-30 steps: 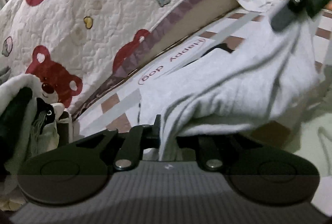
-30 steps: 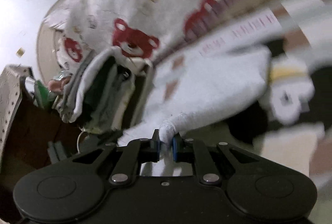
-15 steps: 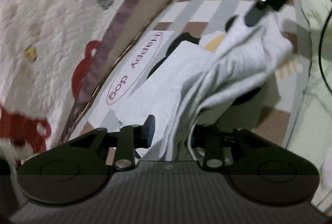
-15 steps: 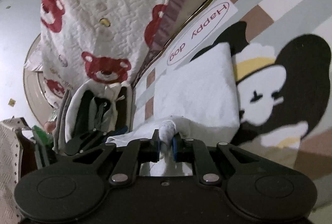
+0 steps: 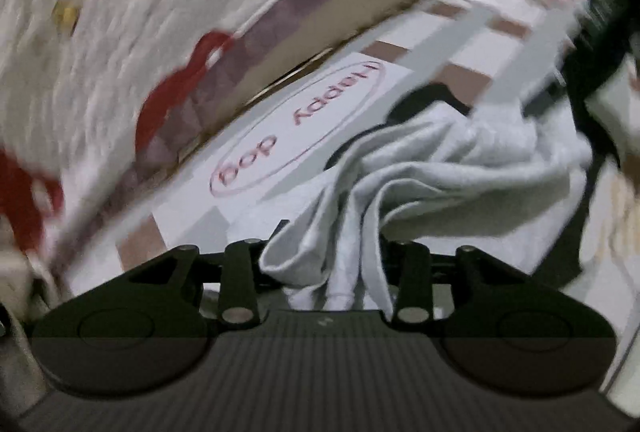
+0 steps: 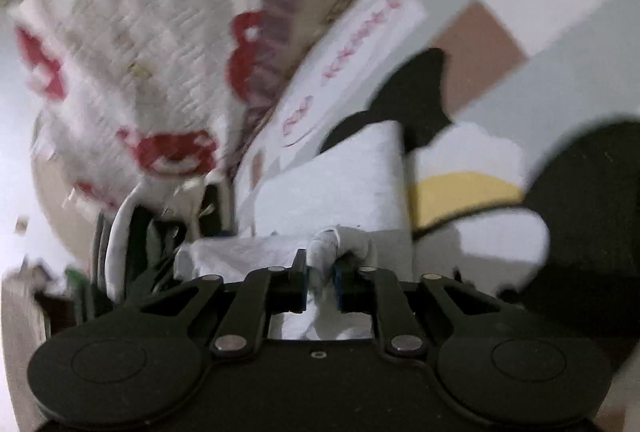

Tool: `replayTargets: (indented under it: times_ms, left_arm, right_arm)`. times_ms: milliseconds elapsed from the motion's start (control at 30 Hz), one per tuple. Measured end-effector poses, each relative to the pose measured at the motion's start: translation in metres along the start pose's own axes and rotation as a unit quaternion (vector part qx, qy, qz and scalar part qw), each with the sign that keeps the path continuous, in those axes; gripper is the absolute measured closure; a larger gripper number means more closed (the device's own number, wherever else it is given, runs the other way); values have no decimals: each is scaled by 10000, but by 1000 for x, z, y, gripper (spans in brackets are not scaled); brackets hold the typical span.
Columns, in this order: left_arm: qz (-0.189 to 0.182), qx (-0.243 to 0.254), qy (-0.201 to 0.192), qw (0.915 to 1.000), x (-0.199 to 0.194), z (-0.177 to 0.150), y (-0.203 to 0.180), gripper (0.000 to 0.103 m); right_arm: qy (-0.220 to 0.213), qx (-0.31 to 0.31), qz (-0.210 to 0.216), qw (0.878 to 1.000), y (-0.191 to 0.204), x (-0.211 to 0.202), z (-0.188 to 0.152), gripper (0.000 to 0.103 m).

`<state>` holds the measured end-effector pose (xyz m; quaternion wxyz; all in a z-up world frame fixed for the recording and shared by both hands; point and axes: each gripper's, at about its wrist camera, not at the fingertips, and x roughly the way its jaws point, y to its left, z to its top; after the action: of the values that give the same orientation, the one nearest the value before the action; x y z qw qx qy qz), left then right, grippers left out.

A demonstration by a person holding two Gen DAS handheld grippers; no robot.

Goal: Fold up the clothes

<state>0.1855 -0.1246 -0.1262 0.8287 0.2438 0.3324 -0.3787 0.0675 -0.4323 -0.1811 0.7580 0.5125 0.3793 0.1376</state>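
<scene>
Both grippers, left gripper (image 5: 326,264) and right gripper (image 6: 322,282), are opening with the grey garment (image 5: 440,168) still between their jaws, having carried it down onto the mat (image 5: 280,136), so this fold looks nearly laid.

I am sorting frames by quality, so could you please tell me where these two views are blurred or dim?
Left wrist view: bedspread smeared by motion, grey garment fairly crisp, lighting dim. Right wrist view: bedspread and mat streaked, gripper sharp, edges bent by the fisheye lens.
</scene>
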Motion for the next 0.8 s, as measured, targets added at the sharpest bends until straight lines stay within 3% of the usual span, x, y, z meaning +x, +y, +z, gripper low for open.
replayTargets:
  times_ms: [33, 167, 267, 300, 467, 633, 733, 800]
  left_arm:
    - [-71, -353, -14, 9993, 5, -3, 10, 61]
    - [-248, -1375, -346, 9896, 19, -21, 39, 54]
    - [-599, -2476, -745, 9641, 24, -40, 57, 52]
    - [-659, -2572, -737, 9613, 26, -44, 59, 52]
    - [-127, -1629, -528, 9852, 12, -35, 60, 36]
    - [-17, -1568, -883, 9837, -9, -43, 78, 34]
    - [228, -1491, -1007, 9834, -20, -51, 80, 33]
    - [391, -1683, -1173, 9780, -28, -53, 83, 33]
  right_arm:
    - [-1, -237, -5, 9997, -2, 4, 3, 84]
    - [-122, 116, -112, 9998, -15, 18, 10, 84]
    - [-191, 380, -111, 9990, -19, 22, 14, 85]
    - [-200, 424, -158, 9988, -19, 23, 15, 85]
    - [-170, 420, -536, 9975, -14, 31, 24, 87]
    - [-148, 45, -992, 9949, 2, 37, 24, 87]
    - [-302, -125, -1062, 9938, 12, 36, 25, 84]
    - [-511, -316, -1013, 9930, 23, 33, 21, 81]
